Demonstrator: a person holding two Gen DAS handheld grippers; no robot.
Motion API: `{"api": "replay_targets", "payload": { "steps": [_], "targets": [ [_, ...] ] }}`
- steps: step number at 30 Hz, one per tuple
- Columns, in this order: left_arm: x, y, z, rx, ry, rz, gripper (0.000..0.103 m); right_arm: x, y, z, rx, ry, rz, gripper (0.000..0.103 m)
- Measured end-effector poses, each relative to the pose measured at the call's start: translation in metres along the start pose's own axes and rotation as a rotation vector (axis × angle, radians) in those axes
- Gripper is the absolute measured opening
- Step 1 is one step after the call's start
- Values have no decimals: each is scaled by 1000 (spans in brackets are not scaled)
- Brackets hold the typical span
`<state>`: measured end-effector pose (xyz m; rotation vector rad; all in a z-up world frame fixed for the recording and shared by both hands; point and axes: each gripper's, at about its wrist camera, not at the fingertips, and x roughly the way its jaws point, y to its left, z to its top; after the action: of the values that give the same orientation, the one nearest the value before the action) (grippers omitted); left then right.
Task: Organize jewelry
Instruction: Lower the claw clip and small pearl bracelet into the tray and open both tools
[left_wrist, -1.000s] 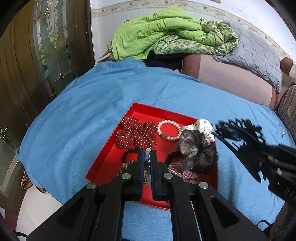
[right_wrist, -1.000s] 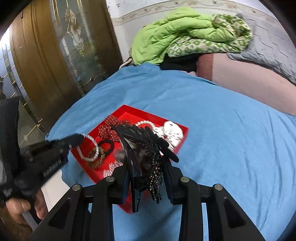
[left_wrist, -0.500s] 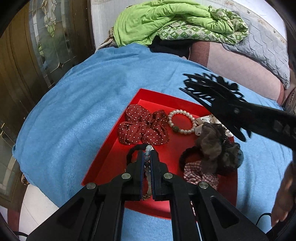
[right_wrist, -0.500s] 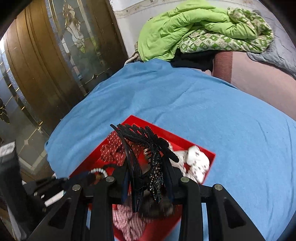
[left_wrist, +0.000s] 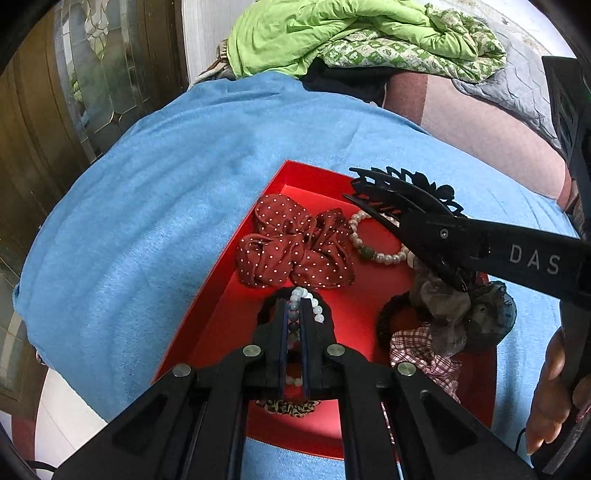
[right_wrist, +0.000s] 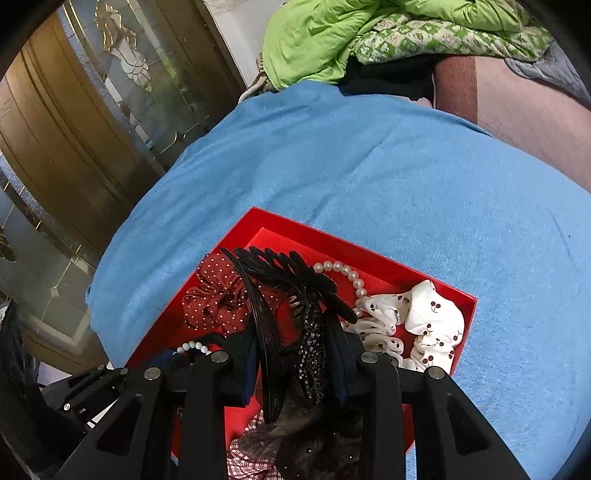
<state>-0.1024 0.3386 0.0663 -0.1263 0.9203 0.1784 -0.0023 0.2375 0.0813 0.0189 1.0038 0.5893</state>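
The left gripper (left_wrist: 294, 314) is squeezing a string of pale beads (left_wrist: 295, 295), with its jaws nearly together on it. The beads are hanging over the near part of the red tray (left_wrist: 221, 306). The right gripper (right_wrist: 295, 354) is clamping a black hair claw (right_wrist: 291, 284), and its jaws are standing a little apart because the claw is filling the gap. The claw's teeth are sticking out over the tray.

The tray is sitting on a blue cloth (right_wrist: 406, 177). Inside it, a dark red dotted scrunchie (left_wrist: 291, 243) is lying near the far corner. A pearl bracelet (left_wrist: 373, 251) is lying just beside it. A white scrunchie with cherries (right_wrist: 424, 321) is resting against the right wall. A checked scrunchie (left_wrist: 424, 350) and a dark fluffy one (left_wrist: 461, 306) are piling up at the near right, maybe touching each other. A bit of leopard print (left_wrist: 284, 406) is peeking out under the left gripper.
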Motion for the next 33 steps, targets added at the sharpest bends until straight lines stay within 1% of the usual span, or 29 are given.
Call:
{"api": "replay_targets", "payload": {
  "steps": [9,15,17,20,22,27,33],
  "targets": [
    [6,8,0,-22,6,-14,6,6,3,-3,3,17,27,35],
    [-8,30,5,-94,-48,-65,6,-26,4,15,41,-81,97,35],
    [-13,36,7,-119,-65,-90,6,-30,4,18,55,-83,137,35],
    [-21,44,8,-153,-90,-136,6,-23,2,15,79,-56,176,35],
    [-25,46,7,-166,-96,-177,6,-16,1,12,87,-35,172,35],
    [-23,38,4,-163,-76,-222,6,0,-2,3,93,11,158,35],
    [-14,21,-2,-148,-36,-274,6,8,-3,-3,60,25,94,35]
  ]
}}
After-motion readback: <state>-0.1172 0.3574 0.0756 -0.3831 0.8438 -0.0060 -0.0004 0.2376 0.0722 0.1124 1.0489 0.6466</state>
